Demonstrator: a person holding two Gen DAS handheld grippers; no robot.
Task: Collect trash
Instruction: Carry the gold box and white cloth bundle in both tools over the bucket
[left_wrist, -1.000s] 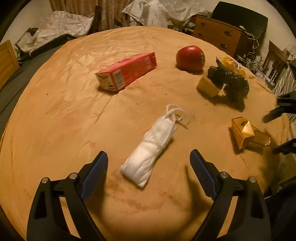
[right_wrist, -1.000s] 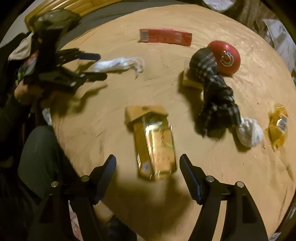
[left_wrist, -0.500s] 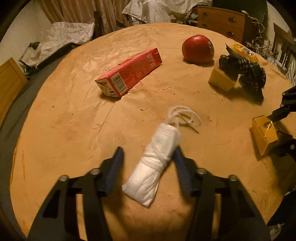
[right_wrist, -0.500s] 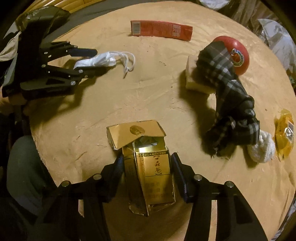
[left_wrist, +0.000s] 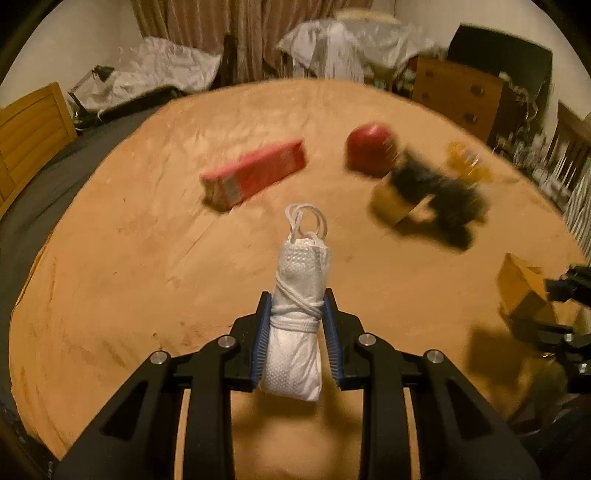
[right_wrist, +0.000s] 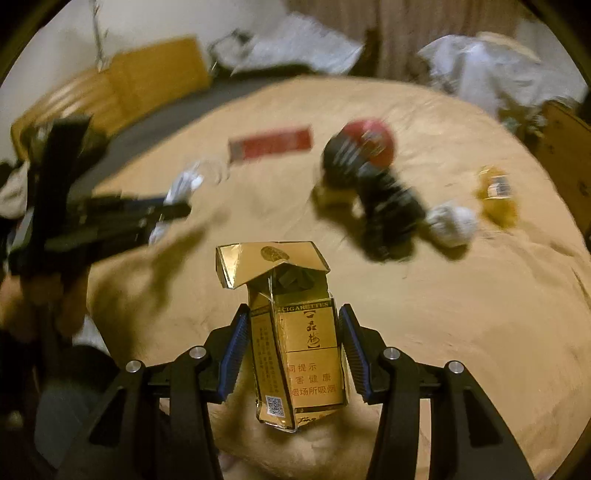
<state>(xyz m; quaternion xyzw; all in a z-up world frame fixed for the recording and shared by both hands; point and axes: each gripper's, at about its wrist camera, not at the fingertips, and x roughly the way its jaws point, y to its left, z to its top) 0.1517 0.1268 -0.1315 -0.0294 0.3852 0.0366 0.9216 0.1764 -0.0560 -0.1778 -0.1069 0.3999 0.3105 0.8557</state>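
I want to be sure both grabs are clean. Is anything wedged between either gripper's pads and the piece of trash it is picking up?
Nothing visible. The left gripper pinches the rolled white mask directly, and the gold cigarette pack sits alone in the right gripper. No other item on the table touches either.

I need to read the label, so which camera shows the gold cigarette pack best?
The right wrist view: the cigarette pack sits sharp and centred in the right gripper. The left wrist view shows it blurred at its right edge.

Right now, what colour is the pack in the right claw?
Gold, with dark print, on the cigarette pack; clearest in the right wrist view.
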